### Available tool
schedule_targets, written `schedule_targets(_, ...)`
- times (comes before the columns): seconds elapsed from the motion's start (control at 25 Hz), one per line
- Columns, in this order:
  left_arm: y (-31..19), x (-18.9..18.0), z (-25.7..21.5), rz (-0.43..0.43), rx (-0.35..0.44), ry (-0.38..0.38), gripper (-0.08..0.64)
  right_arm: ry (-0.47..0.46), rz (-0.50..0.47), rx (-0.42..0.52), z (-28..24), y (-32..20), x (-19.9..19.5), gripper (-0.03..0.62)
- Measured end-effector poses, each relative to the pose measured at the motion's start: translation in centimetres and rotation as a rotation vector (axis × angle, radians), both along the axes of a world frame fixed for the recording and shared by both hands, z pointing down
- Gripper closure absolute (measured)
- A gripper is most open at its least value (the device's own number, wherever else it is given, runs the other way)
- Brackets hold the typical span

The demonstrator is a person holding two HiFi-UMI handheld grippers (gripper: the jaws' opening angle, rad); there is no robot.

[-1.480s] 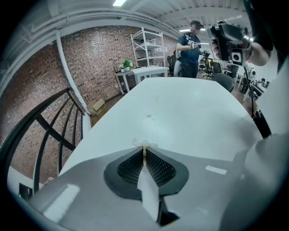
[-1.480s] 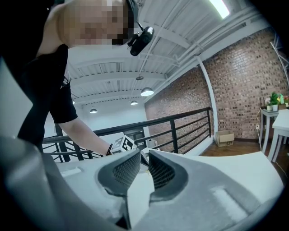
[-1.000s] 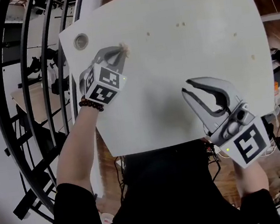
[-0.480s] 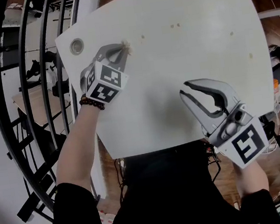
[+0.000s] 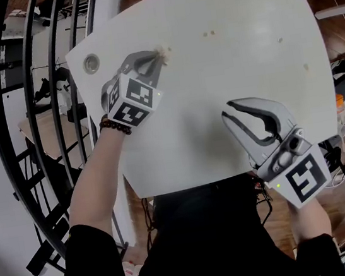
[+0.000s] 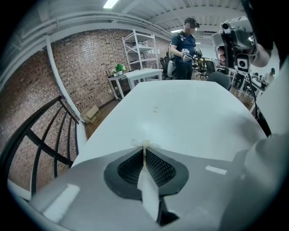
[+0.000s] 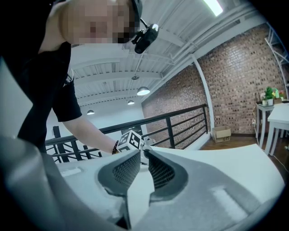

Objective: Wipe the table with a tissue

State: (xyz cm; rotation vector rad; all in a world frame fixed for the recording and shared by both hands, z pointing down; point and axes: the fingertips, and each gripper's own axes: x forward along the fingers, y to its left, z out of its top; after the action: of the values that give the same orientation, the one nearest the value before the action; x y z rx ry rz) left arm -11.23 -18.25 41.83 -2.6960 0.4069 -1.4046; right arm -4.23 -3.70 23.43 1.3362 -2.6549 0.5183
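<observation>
The left claw (image 5: 159,58) is clenched on a small crumpled white tissue (image 5: 162,52), which sticks out just past its tips and touches the white rounded surface (image 5: 244,60). A few small brown specks (image 5: 209,34) lie on the surface to the right of this claw. The right claw (image 5: 227,108) hangs over the near part of the surface, well apart from the tissue, with its jaws almost tip to tip and nothing between them.

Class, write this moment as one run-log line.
left gripper: shut on tissue | tissue: on table | right gripper: empty, near table edge
</observation>
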Motion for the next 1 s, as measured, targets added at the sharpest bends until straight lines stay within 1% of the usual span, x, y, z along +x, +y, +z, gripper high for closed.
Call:
schedule_targets(0.24,0.0,0.0,0.3,0.008,-0.003,-0.012,0.528,0.0,0.014,-0.003,0.0,0.1,0.1,0.545)
schedule_targets(0.6,-0.3,2.4,1.3,0.026,0.004,-0.025,0.528,0.005,0.028,-0.012,0.9,0.4,1.7,0.545)
schedule_targets(0.84,-0.1,4.2,1.3,0.033,0.003,-0.037,0.528,-0.007,0.045,-0.013,0.9,0.8,3.7,0.545)
schedule_targets(1.0,-0.1,4.3,1.5,0.034,0.004,-0.029,0.528,-0.004,0.05,-0.009,1.1,1.0,3.6,0.545)
